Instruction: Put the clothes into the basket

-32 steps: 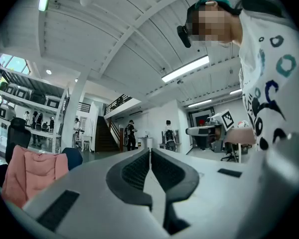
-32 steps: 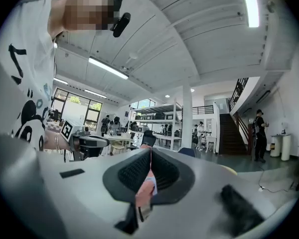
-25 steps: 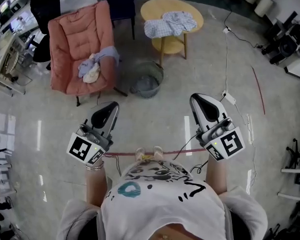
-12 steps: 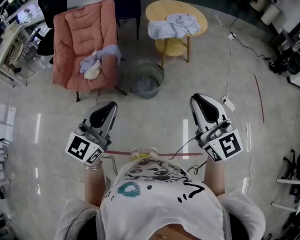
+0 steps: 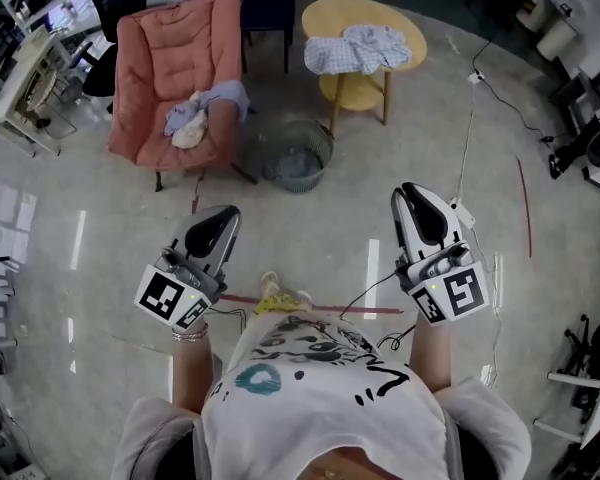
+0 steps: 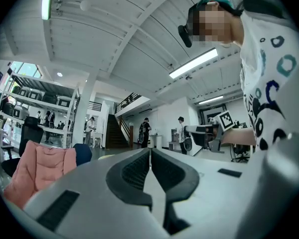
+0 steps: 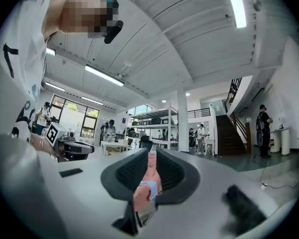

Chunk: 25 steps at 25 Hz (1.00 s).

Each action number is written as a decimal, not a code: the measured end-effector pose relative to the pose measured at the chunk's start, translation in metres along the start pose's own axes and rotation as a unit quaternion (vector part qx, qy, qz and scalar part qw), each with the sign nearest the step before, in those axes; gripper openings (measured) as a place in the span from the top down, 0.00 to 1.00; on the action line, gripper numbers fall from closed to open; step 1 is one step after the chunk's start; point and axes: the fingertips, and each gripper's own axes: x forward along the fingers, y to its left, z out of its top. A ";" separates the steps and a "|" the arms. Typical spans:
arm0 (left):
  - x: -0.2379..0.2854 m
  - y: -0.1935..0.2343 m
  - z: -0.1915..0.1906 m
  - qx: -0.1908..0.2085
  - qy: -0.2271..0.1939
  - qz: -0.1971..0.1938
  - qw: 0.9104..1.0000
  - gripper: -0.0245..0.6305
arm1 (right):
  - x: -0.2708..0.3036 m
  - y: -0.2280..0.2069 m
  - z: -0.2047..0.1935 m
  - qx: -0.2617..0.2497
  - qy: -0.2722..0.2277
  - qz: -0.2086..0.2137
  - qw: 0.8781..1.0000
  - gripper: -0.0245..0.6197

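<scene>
Left gripper (image 5: 224, 214), right gripper (image 5: 412, 191): jaws closed, empty, well short of wire basket (image 5: 323, 154). Clothes (image 5: 194, 120) on pink chair (image 5: 170, 58) left of basket; checked cloth (image 5: 358, 48) on round table (image 5: 352, 13) behind. Risk: unopened jaws shove fabric.

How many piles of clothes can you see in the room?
3. The lavender pile lies on the pink armchair, the checked pile on the round yellow table, and a grey pile inside the basket on the floor. Each may hide more pieces.
</scene>
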 end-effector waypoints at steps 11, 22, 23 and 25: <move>0.016 0.026 -0.001 0.002 0.007 0.002 1.000 0.93 | 0.031 -0.006 -0.009 0.011 0.002 0.012 1.000 0.83; 0.051 0.096 0.010 0.013 -0.002 -0.019 1.000 0.93 | 0.103 -0.016 -0.002 -0.006 -0.001 0.018 1.000 0.83; 0.056 0.103 0.012 0.014 -0.002 -0.023 1.000 0.93 | 0.110 -0.017 -0.002 -0.007 -0.001 0.017 1.000 0.83; 0.063 0.115 0.014 0.014 -0.003 -0.032 0.999 0.93 | 0.123 -0.019 -0.001 -0.010 -0.001 0.012 1.000 0.83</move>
